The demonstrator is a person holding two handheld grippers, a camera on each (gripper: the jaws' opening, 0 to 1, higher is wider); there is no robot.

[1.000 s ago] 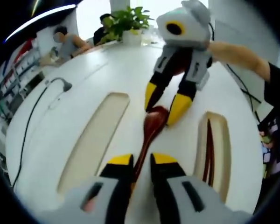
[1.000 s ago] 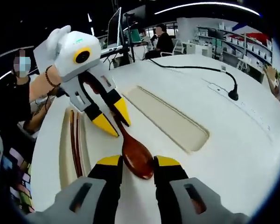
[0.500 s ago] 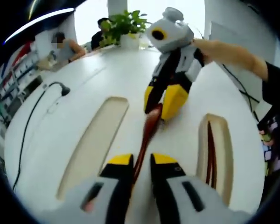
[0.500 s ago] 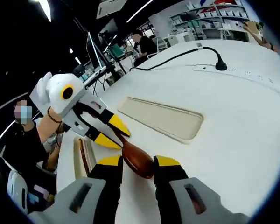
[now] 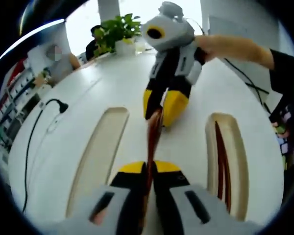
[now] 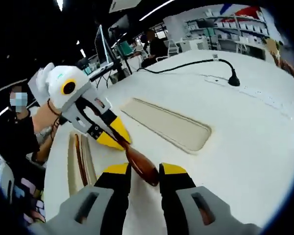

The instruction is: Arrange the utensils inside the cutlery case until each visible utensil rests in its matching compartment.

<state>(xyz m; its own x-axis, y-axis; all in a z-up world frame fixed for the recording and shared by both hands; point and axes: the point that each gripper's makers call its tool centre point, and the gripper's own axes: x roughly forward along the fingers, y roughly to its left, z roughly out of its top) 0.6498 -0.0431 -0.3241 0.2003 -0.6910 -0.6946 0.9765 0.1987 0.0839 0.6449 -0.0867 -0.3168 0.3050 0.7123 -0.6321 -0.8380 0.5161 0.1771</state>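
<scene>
A dark brown wooden spoon (image 5: 153,129) is held between both grippers over the white cutlery case (image 5: 186,142). My left gripper (image 5: 149,169) is shut on its handle. My right gripper (image 5: 159,115) comes in from the top, its yellow fingertips shut on the bowl end. In the right gripper view the spoon's bowl (image 6: 139,164) sits on edge between the jaws of my right gripper (image 6: 144,171), and the left gripper (image 6: 118,139) pinches the handle beyond it. A long beige compartment (image 5: 100,152) (image 6: 169,125) lies empty. A narrow compartment holds dark chopsticks (image 5: 221,156) (image 6: 78,154).
A black cable with a plug (image 5: 59,105) (image 6: 232,81) runs across the white surface by a power strip (image 6: 264,93). A potted plant (image 5: 115,32) stands at the far edge. People sit at desks behind. A person's arm (image 5: 235,46) reaches in with the right gripper.
Both pairs of jaws have closed in on the spoon. The spoon has rolled from flat onto its edge. Both cameras have shifted slightly.
</scene>
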